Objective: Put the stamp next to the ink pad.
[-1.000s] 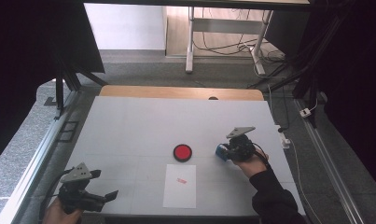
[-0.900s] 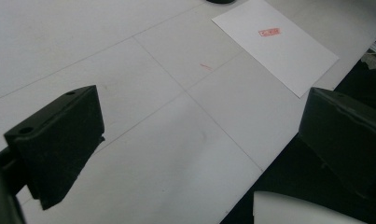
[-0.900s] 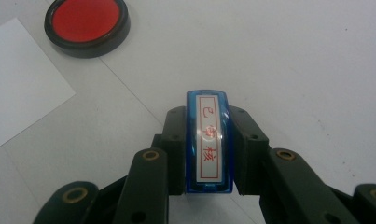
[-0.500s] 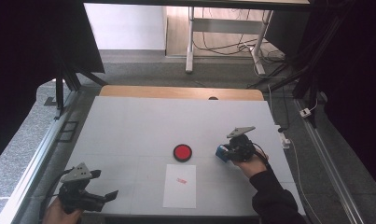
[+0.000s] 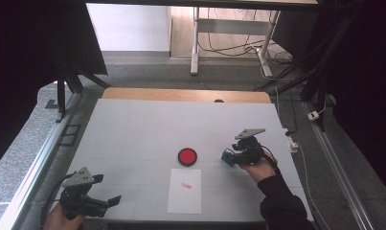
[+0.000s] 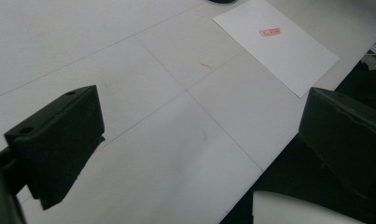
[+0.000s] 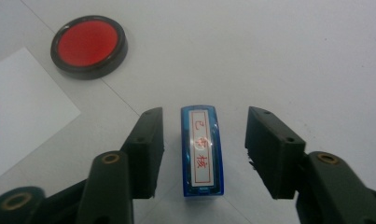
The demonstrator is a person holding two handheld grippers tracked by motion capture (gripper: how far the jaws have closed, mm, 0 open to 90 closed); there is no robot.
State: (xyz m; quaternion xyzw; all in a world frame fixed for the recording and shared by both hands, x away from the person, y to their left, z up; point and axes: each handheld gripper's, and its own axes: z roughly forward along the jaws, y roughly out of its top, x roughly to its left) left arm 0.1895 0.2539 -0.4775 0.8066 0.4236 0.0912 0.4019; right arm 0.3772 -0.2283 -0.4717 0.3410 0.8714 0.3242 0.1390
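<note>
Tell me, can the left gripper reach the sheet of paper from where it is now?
Probably yes. The left gripper, jaws open, sits at the table's near corner, and bare tabletop lies between it and the sheet of paper. The right gripper stands apart, around the blue stamp.

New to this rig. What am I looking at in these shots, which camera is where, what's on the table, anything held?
A person holds a two-jaw gripper in each hand at a white table. One camera looks down from above; the other two ride on the grippers and look along their black jaws. On the table lie a round red ink pad in a black case, a white paper sheet with a red stamp mark and a blue translucent rectangular stamp. The right gripper has just been opening: the stamp stands between its jaws, gaps either side, so released. The left gripper is open, holding nothing.
</note>
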